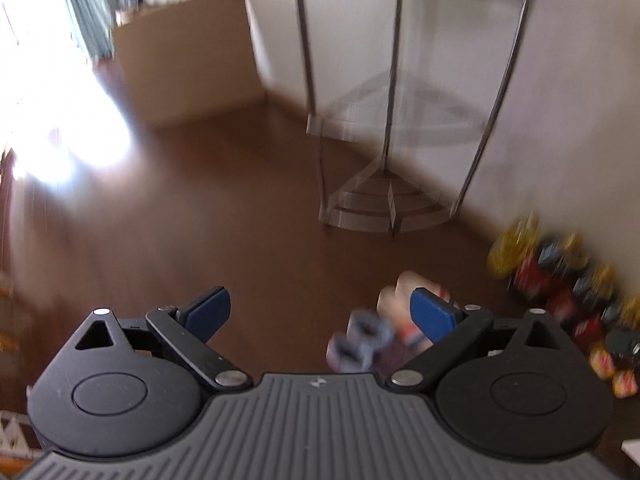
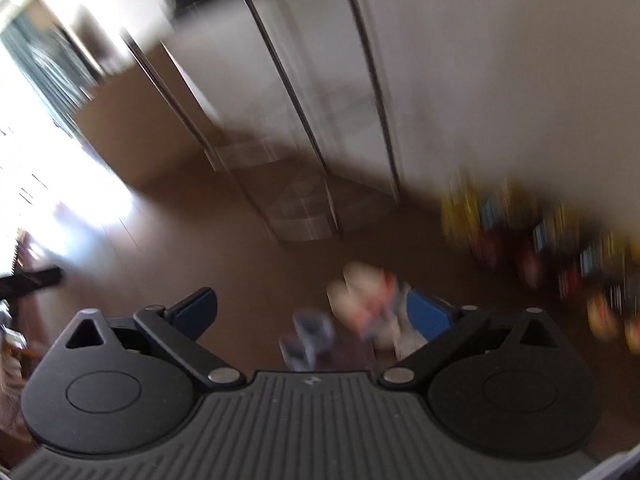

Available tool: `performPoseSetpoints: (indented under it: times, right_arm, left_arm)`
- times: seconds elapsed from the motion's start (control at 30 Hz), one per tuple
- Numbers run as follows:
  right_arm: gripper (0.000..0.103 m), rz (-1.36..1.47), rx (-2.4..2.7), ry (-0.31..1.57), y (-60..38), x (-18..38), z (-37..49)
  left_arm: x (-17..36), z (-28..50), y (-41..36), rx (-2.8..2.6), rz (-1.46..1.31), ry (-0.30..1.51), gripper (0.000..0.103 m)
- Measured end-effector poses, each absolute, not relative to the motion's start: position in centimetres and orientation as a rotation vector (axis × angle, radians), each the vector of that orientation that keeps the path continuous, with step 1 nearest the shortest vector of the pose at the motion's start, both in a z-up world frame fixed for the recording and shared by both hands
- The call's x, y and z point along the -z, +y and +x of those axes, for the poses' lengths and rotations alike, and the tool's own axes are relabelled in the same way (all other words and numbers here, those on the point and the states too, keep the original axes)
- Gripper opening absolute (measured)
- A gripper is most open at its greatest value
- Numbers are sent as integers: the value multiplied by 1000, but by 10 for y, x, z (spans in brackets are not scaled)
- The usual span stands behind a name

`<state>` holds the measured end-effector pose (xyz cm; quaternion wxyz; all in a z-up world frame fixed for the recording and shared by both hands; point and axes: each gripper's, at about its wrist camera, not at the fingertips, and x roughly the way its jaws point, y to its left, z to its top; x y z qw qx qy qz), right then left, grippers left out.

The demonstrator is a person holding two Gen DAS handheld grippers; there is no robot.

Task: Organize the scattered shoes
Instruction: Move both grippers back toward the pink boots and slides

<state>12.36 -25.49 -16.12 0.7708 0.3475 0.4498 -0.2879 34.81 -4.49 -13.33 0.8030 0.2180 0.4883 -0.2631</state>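
My left gripper (image 1: 322, 312) tilts steeply down toward the floor, its two blue-padded fingers (image 1: 208, 312) spread wide with nothing between them. My right gripper (image 2: 312, 312) tilts down the same way, jaws also wide apart and holding nothing.

I see the rack (image 1: 384, 200) on the floor (image 1: 200, 220) at twelve o'clock against the wall (image 1: 460, 60); shoes (image 1: 360, 340) lie nearer, clutter (image 1: 560, 280) at three, box (image 1: 192, 60) at ten.
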Motion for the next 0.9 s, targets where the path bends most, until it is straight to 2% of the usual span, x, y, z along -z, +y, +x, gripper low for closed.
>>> performPoseSetpoints:
  times: [0.07,0.2,0.27,0.4,0.53,0.6,0.73,0.9]
  right_arm:
    - [90,760,602,1064,-249,197,126]
    - [85,699,536,1231,-233,284,144]
    - [71,647,514,1281,-228,316,155]
    - [71,620,506,1343,-222,382,168]
    - [78,638,475,1386,-219,438,179]
    - [81,544,405,1400,-209,473,198]
    - [81,384,294,1385,-202,522,240]
    - [78,174,160,1252,-201,590,332]
  left_arm:
    - [175,349,-40,542,506,1105,98]
    - [249,354,-38,524,535,1178,98]
    - [279,358,-40,535,532,1205,98]
    - [342,369,-46,565,533,1237,98]
    - [393,377,-50,574,533,1275,98]
    - [414,384,-49,574,518,1296,98]
    - [455,400,-44,554,502,1301,98]
    - [497,416,-33,523,489,1283,98]
